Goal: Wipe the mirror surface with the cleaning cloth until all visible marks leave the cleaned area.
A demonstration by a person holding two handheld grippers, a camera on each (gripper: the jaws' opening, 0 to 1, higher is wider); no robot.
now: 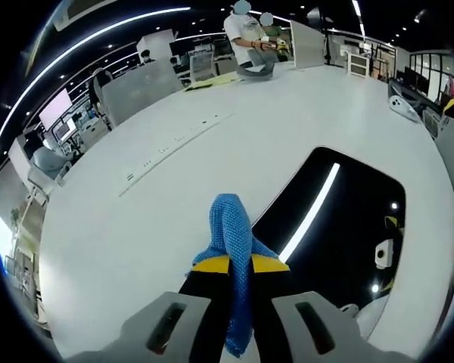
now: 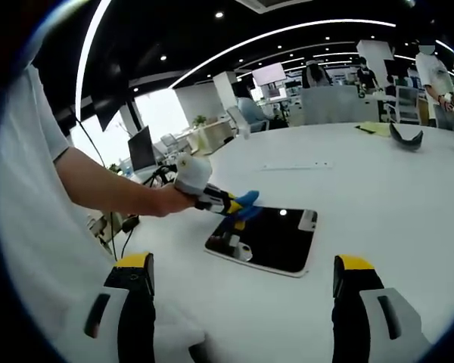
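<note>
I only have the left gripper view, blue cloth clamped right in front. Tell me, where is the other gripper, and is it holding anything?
Observer: The right gripper is open and empty, its jaws spread wide, hanging back from the mirror.
Operator: Is my cloth on the glass yet?
Observer: In the right gripper view, the blue cloth in the left gripper sits at the mirror's far edge; contact is unclear.
Operator: Anything else on the table there?
Observer: A dark curved object lies far across the white table.
</note>
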